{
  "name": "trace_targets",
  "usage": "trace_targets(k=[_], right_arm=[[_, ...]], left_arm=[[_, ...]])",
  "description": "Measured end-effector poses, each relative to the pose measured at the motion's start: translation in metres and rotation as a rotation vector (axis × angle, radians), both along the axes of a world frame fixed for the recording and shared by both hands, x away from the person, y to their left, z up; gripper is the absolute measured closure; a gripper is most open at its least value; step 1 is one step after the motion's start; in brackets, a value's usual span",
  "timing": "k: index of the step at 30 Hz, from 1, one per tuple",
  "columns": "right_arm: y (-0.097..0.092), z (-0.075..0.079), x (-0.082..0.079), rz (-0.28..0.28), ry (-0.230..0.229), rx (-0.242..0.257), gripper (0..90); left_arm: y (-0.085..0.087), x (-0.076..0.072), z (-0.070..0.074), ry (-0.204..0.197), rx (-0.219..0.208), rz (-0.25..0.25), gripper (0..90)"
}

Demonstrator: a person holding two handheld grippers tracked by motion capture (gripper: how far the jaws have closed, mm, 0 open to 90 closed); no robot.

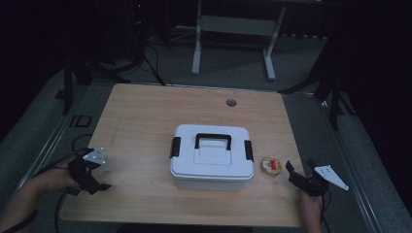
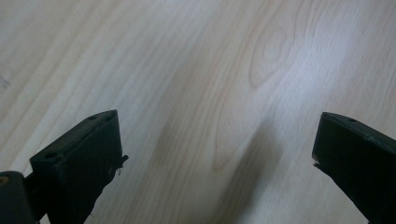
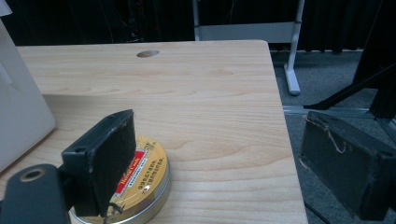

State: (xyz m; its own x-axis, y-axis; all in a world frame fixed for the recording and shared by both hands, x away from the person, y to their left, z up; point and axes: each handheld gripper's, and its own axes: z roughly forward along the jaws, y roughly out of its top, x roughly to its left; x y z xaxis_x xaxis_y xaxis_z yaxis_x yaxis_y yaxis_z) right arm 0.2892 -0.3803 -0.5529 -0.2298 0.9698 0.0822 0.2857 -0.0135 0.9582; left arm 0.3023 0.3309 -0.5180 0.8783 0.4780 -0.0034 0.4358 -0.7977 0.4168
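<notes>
Your right gripper (image 1: 297,175) sits at the table's right front edge, jaws spread wide and holding nothing; in the right gripper view (image 3: 224,163) its left jaw overlaps the tin (image 3: 140,179) and its right jaw hangs out past the table edge. The tin (image 1: 271,167), a small round one with a yellow-and-red label, lies flat on the table (image 1: 145,121) just beside the right end of the box (image 1: 212,156), apart from it by a narrow gap. Your left gripper (image 1: 92,178) rests near the left front corner, well apart from box and tin; the left gripper view (image 2: 215,154) shows both jaws wide open over bare wood, nothing between them. Judged step: approach to the tin, grasp not yet made. Next move calls for shifting the right gripper left and forward so the tin sits squarely between the jaws, then lowering and closing across its rim; the tin is low and smooth-sided, so a shallow grip may slip. The box wall stands close on the tin's left, leaving little room for a jaw on that side; coming in with jaws set front-to-back may avoid it. The box is white, lid on, black handle lying flat, black latches at both ends, seemingly fastened. A cable hole (image 1: 231,102) sits near the table's far edge, out of the way. A white frame (image 1: 233,29) stands on the floor beyond.
</notes>
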Motion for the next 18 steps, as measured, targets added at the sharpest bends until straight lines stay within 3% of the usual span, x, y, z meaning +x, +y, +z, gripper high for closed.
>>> trace_targets(k=[3,9,14,17,18], right_arm=[[0.000,0.000,0.000,0.000,0.000,-0.002,10.5],[0.000,0.000,0.000,0.002,0.000,-0.004,10.5],[0.001,0.000,0.000,0.001,-0.001,-0.005,10.5],[0.001,0.000,0.000,0.002,-0.002,-0.005,10.5],[0.001,0.000,0.000,0.002,-0.002,-0.004,10.5]], left_arm=[[-0.006,0.001,0.004,0.031,0.063,-0.017,1.2],[-0.018,0.004,0.016,0.050,0.209,-0.053,1.2],[-0.029,0.006,0.022,0.081,0.265,-0.076,1.2],[-0.039,0.010,0.026,0.171,0.303,-0.044,1.3],[-0.041,0.010,0.027,0.180,0.315,-0.044,3.5]])
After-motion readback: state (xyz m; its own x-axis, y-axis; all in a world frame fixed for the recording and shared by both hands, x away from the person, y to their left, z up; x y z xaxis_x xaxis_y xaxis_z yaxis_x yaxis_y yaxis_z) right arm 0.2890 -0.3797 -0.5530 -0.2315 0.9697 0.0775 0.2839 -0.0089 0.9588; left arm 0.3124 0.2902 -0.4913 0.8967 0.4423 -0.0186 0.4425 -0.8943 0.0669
